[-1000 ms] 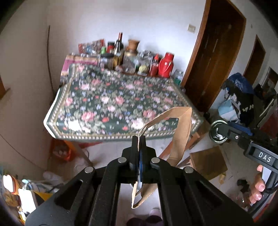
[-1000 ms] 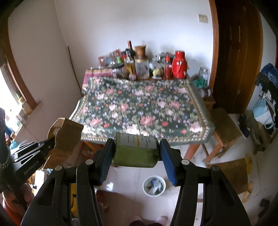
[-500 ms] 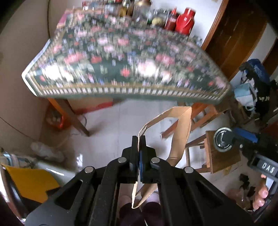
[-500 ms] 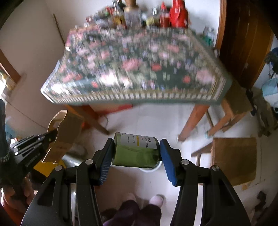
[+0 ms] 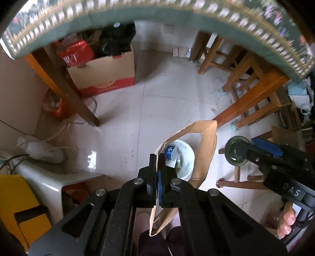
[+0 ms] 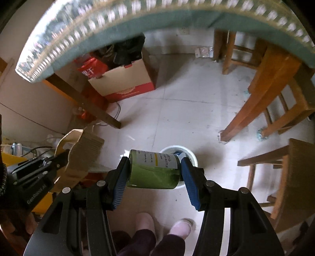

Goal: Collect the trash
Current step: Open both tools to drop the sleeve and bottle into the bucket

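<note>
The tablecloth edge (image 5: 177, 13) arcs across the top of both views in heavy blur, its border pattern smeared and the tabletop above it cut off. The white bin (image 5: 184, 157) is partly hidden: the paper bag (image 5: 206, 149) and the closed left gripper (image 5: 157, 163) cover it in the left view, the green bottle (image 6: 153, 173) in the right. Its contents are too small to identify. The bottle label (image 6: 155, 159) reads only partly. The person's legs (image 6: 149, 244) run off the bottom edge.
</note>
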Demonstrator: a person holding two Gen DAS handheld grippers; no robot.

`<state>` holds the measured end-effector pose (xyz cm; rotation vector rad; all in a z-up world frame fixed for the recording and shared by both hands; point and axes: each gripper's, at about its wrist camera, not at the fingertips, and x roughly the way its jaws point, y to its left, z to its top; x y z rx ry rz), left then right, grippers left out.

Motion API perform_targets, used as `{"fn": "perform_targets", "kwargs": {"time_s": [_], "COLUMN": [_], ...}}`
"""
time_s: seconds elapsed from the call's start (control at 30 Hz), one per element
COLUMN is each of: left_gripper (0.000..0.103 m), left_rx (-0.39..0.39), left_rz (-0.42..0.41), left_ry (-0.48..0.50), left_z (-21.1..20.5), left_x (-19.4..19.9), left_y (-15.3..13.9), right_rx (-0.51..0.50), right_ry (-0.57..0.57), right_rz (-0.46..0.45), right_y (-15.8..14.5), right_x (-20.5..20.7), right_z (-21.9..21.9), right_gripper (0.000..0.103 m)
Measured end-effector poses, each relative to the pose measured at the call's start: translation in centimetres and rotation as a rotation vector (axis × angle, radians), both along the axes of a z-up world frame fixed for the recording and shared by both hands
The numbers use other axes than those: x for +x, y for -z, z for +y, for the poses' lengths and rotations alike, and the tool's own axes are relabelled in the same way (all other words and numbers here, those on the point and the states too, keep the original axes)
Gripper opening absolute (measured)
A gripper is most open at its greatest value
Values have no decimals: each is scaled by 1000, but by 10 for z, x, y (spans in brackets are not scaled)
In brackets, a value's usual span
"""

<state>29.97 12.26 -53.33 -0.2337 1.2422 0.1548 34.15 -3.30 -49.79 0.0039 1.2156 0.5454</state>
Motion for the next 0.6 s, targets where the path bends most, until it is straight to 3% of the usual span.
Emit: {"fn": "perform_targets", "kwargs": {"time_s": [0.1,0.2,0.37,0.5,0.53,0.6], "left_gripper": [0,0,0,2,6,41], "left_rx": [-4,-8,-42,-113,-144,-202], "left_rz": [16,26,49,82,91,142], "left_ry": [-6,0,23,41,45,59], "left_z": [0,-3,-13,-30,-33,-42], "left_x": [9,18,33,46,48,55], "left_y": [20,35,60,78,81,95], "right_rx": [21,28,-9,-37,-40,-44], "right_ry": [-10,9,43,79,87,108], "right_rz": [55,74,82,85,84,83], "right_y": [23,31,39,41,41,37], "right_x": [6,12,18,24,25,26], "right_z": [1,-3,-15,-30,-32,-40], "right_gripper": [53,68,69,69,69,69]}}
